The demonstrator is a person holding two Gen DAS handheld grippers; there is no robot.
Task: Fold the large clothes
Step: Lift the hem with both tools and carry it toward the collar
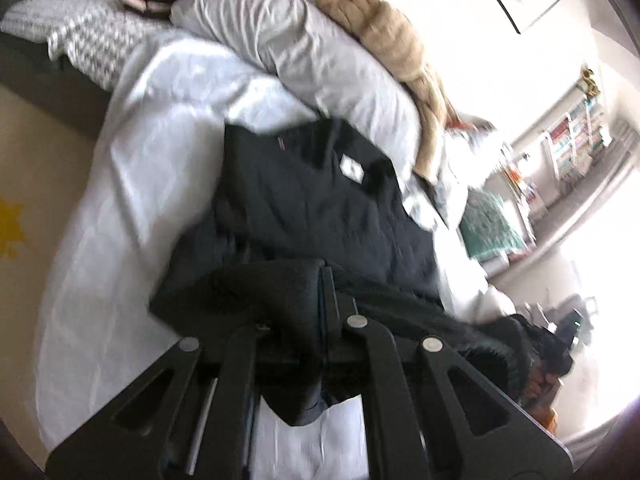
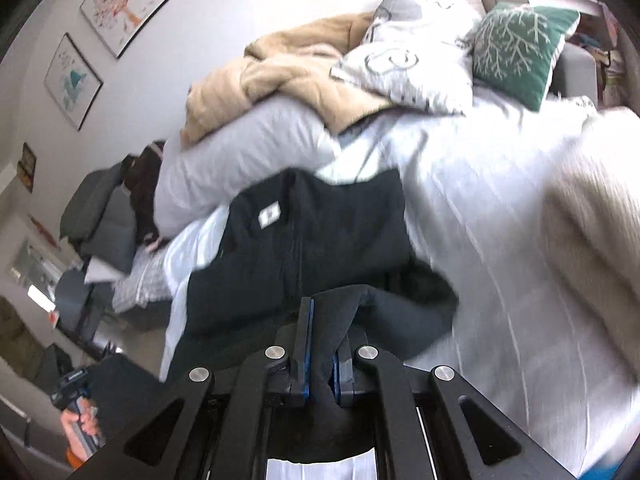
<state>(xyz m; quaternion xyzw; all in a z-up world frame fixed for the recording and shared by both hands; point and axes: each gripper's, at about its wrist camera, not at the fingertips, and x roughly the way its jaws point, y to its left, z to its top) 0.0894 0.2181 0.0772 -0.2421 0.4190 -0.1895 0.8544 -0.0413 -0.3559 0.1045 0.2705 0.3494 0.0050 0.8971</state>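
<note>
A large black garment with a small white label lies on the white duvet. My left gripper is shut on a fold of its near edge, lifted off the bed; cloth drapes over both fingers. In the right wrist view the same black garment stretches away from me, and my right gripper is shut on another part of its near hem, with fabric bunched between the blue-edged pads. Both views are motion-blurred.
A grey pillow and a tan blanket lie at the head of the bed. A white patterned cushion and a green cushion sit beyond. Bookshelves stand behind. A hand on the other gripper's handle shows at lower left.
</note>
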